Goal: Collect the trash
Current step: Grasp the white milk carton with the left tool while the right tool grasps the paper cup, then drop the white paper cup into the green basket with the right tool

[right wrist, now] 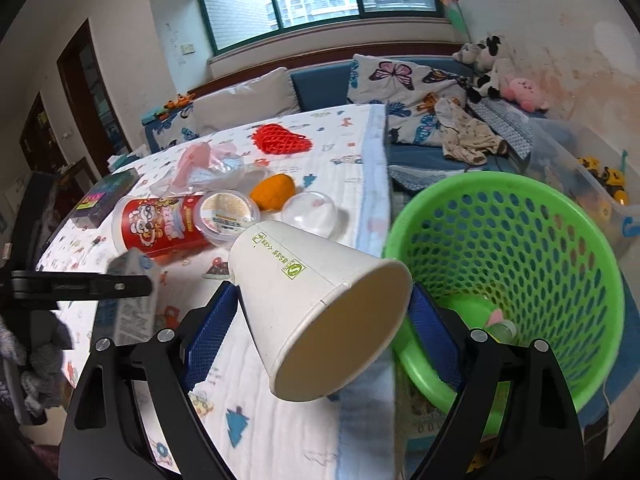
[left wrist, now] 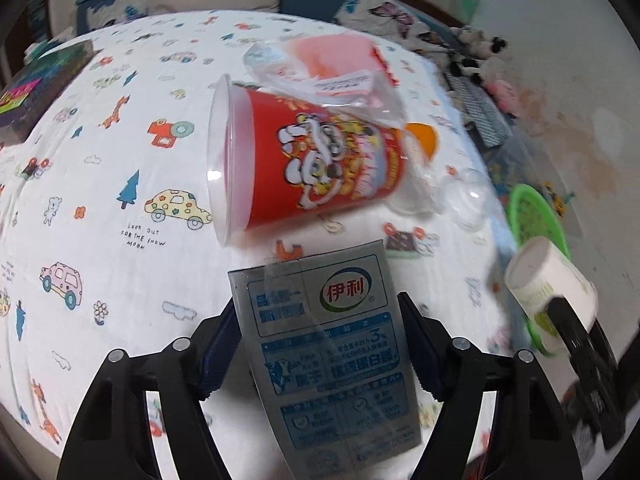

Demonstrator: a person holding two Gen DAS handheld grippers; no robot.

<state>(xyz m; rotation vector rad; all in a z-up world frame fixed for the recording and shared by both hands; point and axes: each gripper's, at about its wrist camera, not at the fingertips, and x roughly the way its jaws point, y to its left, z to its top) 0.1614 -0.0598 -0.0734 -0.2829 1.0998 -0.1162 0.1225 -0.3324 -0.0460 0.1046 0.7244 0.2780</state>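
A grey milk carton (left wrist: 328, 360) stands upright between the blue pads of my left gripper (left wrist: 320, 308), and both pads touch its sides. My right gripper (right wrist: 322, 300) is shut on a white paper cup (right wrist: 304, 280), held tilted with its mouth towards the camera, at the table's edge beside a green mesh basket (right wrist: 520, 260). On the patterned tablecloth lie a red snack can (left wrist: 320, 164) on its side, a crumpled plastic bag (left wrist: 328, 72), an orange peel (right wrist: 274, 192), a clear plastic dome (right wrist: 312, 214) and a red foam net (right wrist: 280, 138).
A dark box (left wrist: 36, 84) sits at the table's far left corner. The basket stands on the floor off the table's right edge, with a few items at its bottom. Behind it are a sofa with butterfly cushions (right wrist: 404, 76), plush toys and a clear toy bin (right wrist: 592, 184).
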